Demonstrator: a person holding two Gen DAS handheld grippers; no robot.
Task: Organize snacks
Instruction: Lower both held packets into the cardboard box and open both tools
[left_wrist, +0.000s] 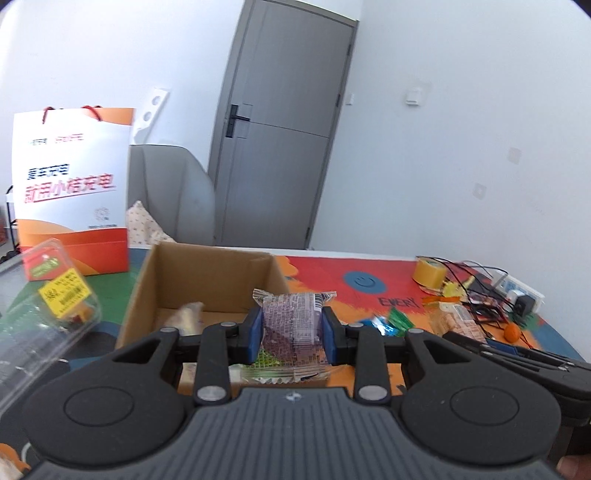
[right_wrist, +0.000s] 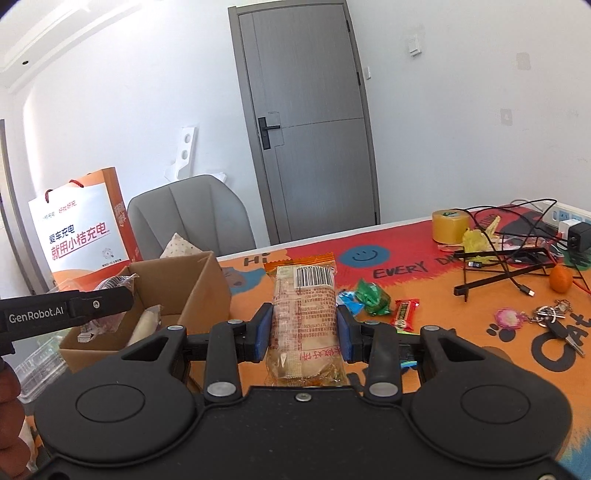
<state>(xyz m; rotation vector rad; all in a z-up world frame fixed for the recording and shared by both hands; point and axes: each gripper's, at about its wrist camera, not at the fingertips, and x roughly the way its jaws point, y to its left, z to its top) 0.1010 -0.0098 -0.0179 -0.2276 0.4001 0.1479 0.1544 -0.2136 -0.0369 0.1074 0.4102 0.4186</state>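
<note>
My left gripper (left_wrist: 292, 334) is shut on a purple-wrapped snack (left_wrist: 291, 325) and holds it over the near right corner of the open cardboard box (left_wrist: 147, 291). A pale wrapped snack (left_wrist: 186, 314) lies inside the box. My right gripper (right_wrist: 304, 334) is shut on an orange-edged clear packet of biscuit (right_wrist: 303, 314) with a barcode, held above the table to the right of the box (right_wrist: 195, 291). The left gripper (right_wrist: 99, 306) shows in the right wrist view over the box. Loose on the mat lie a green candy (right_wrist: 371, 293), a blue one (right_wrist: 349, 301) and a red bar (right_wrist: 405, 314).
A clear plastic clamshell (left_wrist: 62, 291) stands left of the box, with an orange-white paper bag (left_wrist: 74, 188) behind. A grey chair (right_wrist: 192, 218) is beyond the table. To the right are a yellow tape roll (right_wrist: 450, 225), cables and a black stand (right_wrist: 506, 266), an orange (right_wrist: 560, 278) and keys (right_wrist: 554, 317).
</note>
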